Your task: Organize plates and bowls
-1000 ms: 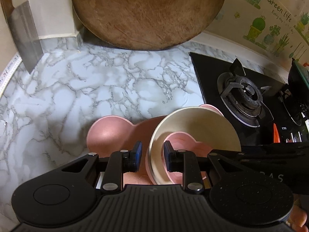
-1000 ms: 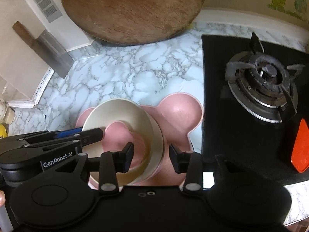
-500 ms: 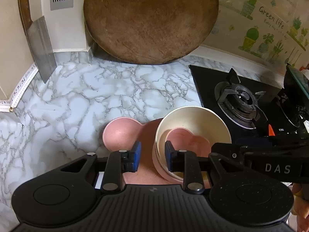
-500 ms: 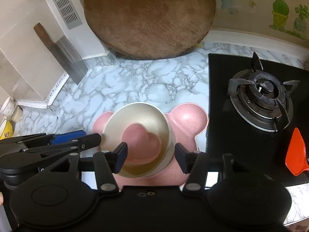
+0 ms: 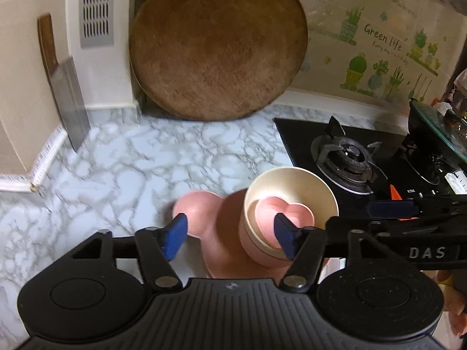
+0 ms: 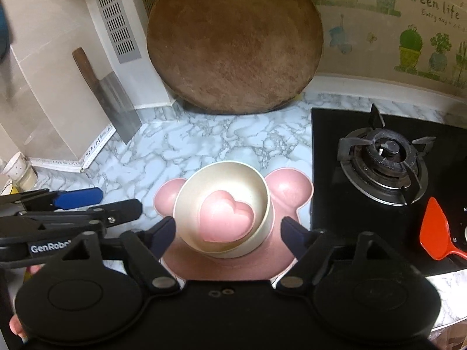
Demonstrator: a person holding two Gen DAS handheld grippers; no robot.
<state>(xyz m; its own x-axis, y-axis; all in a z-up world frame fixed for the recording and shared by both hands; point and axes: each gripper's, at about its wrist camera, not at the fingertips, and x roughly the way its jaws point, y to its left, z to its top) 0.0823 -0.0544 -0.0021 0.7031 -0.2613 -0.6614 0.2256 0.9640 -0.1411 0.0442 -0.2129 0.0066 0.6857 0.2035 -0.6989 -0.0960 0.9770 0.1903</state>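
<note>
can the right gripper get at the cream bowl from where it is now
Probably yes. The right gripper is open, its jaws having just been opening, and the cream bowl sits between them, apart from both pads, on the pink plate. Nothing lies in between; the left gripper stays off to the side.

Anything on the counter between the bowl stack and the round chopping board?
Nothing: bare marble countertop between the cream bowl and the chopping board, clearest in the right wrist view.

Cream bowl (image 6: 221,207) w/ pink heart dish (image 6: 226,218) inside, upright on pink bear-shaped plate (image 6: 289,189).
</note>
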